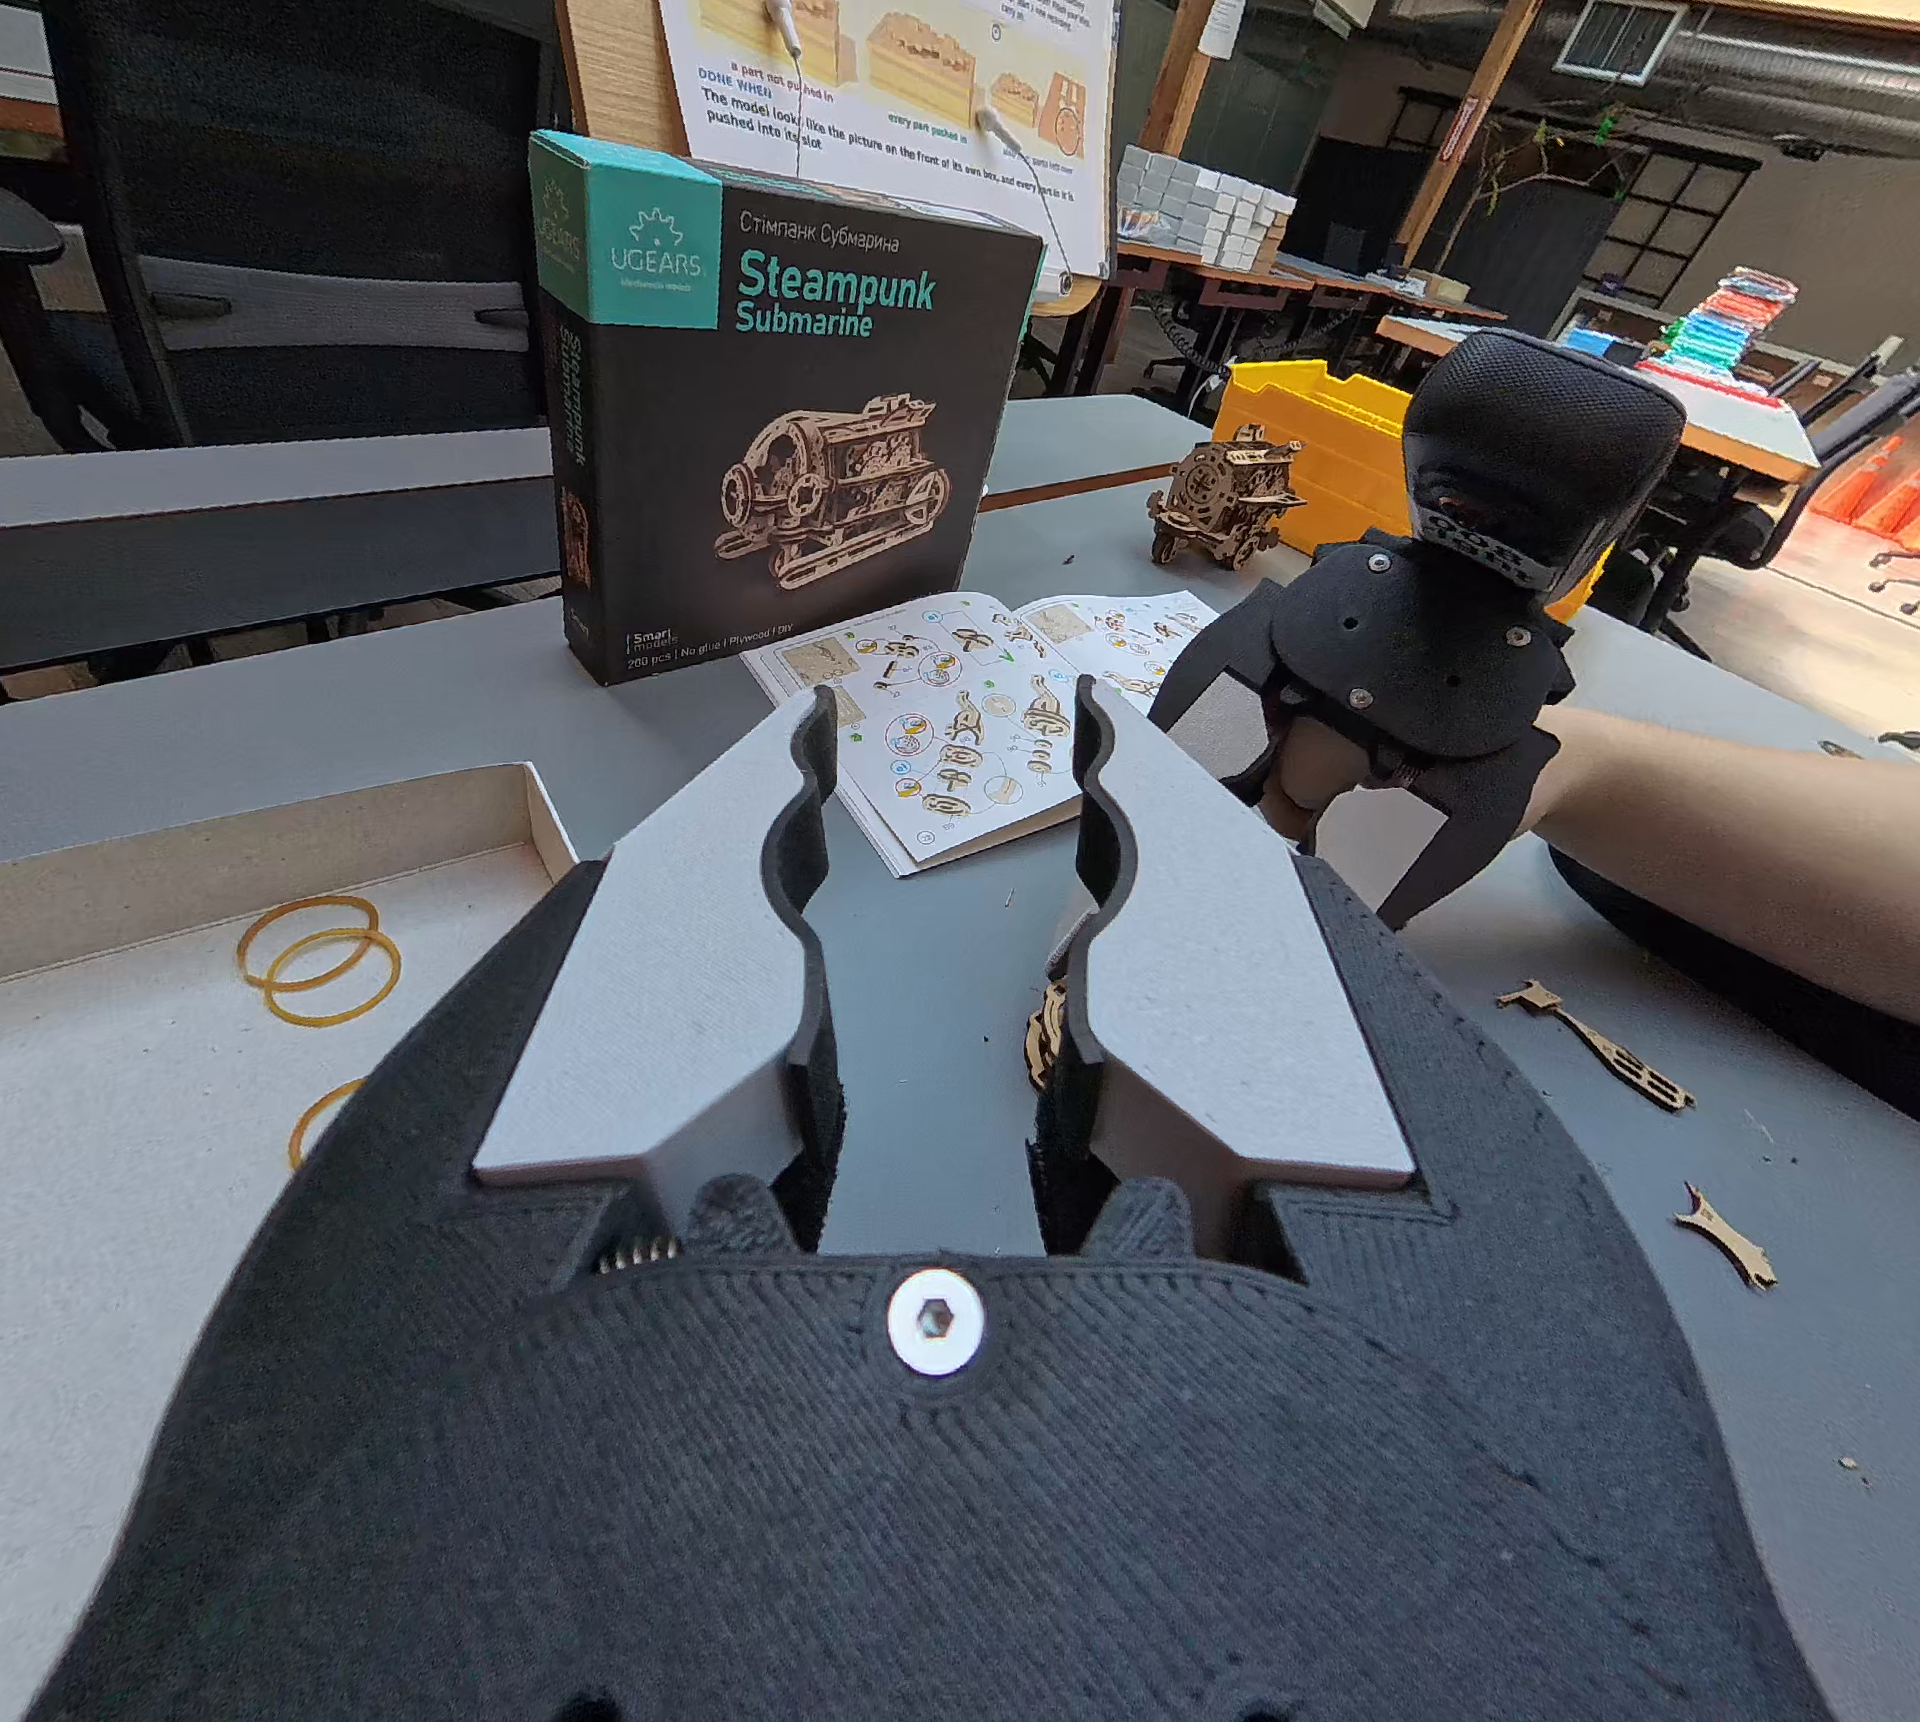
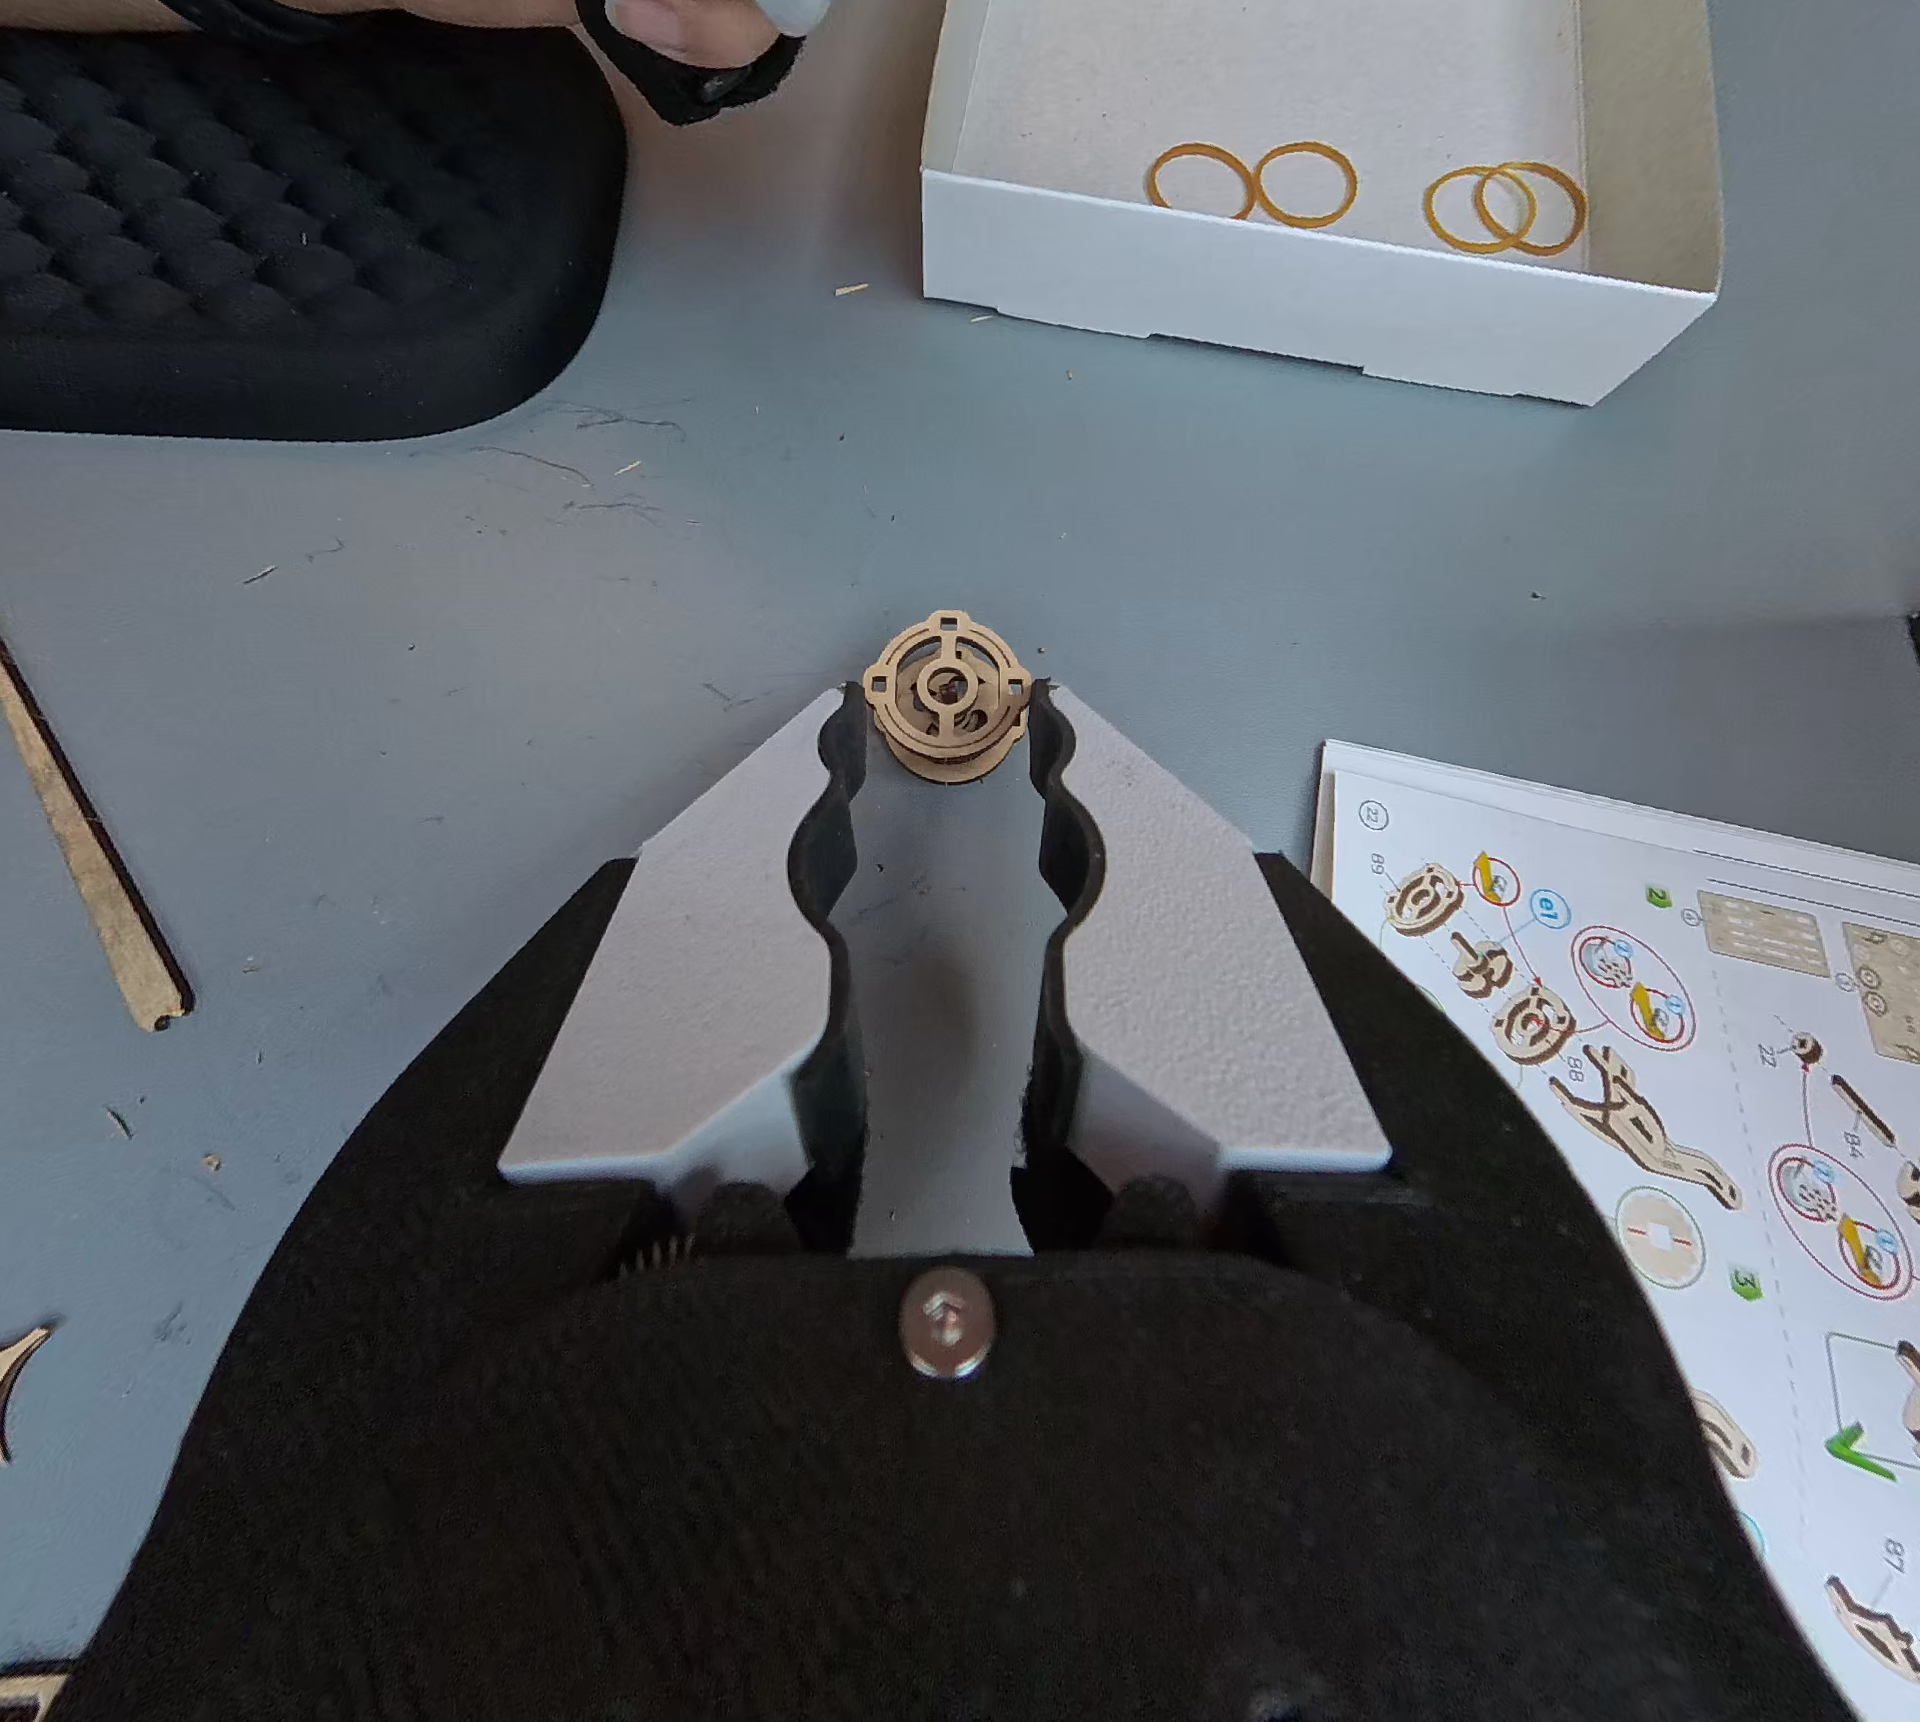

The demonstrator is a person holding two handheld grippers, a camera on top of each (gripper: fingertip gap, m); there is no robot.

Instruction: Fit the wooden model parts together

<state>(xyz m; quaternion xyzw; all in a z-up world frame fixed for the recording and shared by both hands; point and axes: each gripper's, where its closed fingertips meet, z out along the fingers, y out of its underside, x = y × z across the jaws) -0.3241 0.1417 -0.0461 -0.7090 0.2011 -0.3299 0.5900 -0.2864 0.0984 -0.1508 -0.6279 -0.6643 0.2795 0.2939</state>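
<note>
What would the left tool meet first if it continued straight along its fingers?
Probably the open instruction booklet on the table, just past the left tool; the standing box is farther back. Depth is uncertain.

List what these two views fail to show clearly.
- Wooden wheel, right wrist view: its underside is hidden by the right gripper fingertips.
- Wooden part, left wrist view: mostly hidden behind the left gripper's finger.
- Booklet, right wrist view: cut off by the right edge.
</note>
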